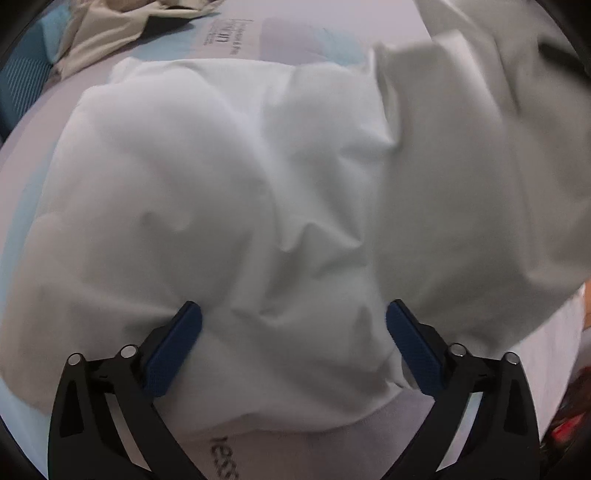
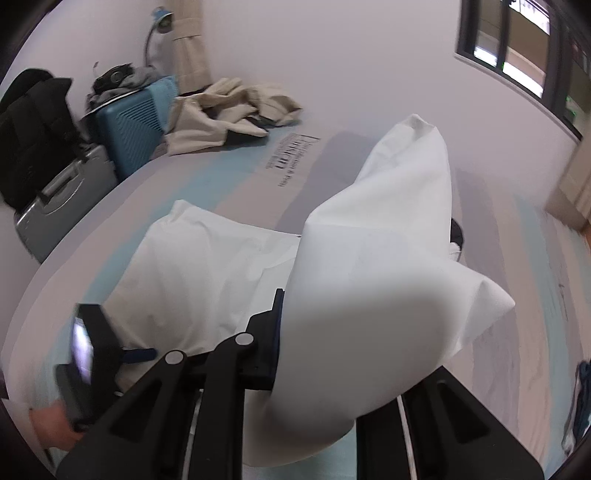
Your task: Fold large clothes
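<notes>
A large white garment (image 1: 184,184) lies spread on a mattress (image 1: 314,33) with printed lettering. My left gripper (image 1: 293,306) hovers over the garment's near edge, its blue pads (image 1: 177,347) wide apart and open, with cloth bulging between them. My right gripper (image 2: 295,325) is shut on a fold of the same garment (image 2: 369,277) and holds it lifted above the flat part (image 2: 192,266). The raised cloth hides the right finger. In the left wrist view this lifted fold (image 1: 461,184) hangs blurred at the right. The left gripper (image 2: 96,343) also shows at lower left, held by a hand (image 2: 51,424).
A heap of beige clothes (image 2: 229,110) lies at the mattress's far end. Beside the bed stand a blue suitcase (image 2: 133,122), a silver case (image 2: 62,199) and a black bag (image 2: 33,122). A window (image 2: 517,48) is at the upper right.
</notes>
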Available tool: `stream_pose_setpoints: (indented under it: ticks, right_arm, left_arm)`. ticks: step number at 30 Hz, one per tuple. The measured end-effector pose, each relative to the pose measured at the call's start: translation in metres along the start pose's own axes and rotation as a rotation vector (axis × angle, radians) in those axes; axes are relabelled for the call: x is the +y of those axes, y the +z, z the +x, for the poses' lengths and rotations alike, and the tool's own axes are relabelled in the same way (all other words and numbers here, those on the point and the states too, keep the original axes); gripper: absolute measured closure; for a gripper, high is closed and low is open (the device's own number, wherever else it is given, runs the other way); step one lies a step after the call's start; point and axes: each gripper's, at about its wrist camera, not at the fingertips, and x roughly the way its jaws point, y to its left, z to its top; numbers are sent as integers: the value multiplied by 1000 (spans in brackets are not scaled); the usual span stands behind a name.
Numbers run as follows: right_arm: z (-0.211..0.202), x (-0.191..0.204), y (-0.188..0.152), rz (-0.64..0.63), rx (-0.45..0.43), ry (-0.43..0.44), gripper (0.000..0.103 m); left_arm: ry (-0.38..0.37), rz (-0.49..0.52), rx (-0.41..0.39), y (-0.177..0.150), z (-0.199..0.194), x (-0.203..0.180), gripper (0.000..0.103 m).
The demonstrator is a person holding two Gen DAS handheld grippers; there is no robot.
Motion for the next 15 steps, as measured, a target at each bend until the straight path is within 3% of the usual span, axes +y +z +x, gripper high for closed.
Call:
stream_pose_setpoints:
  ticks: [4, 6, 10, 13, 15]
  right_arm:
    - [-4, 25, 2, -80, -15, 29, 89]
    - [-5, 38, 4, -117, -21, 45, 89]
    - [-8, 61, 9, -181, -34, 90, 89]
    - [-8, 81, 10, -232, -38, 126, 89]
    - [-7, 98, 9, -276, -41, 161, 89]
  left_arm:
    - [-10, -24, -29, -2, -3, 2, 6]
    - [-20, -56, -32, -1, -19, 9, 19]
    - [37, -115, -101, -10, -70, 42, 17]
    - [85, -157, -81, -22, -73, 72, 17]
    - [74, -187, -50, -30, -62, 87, 17]
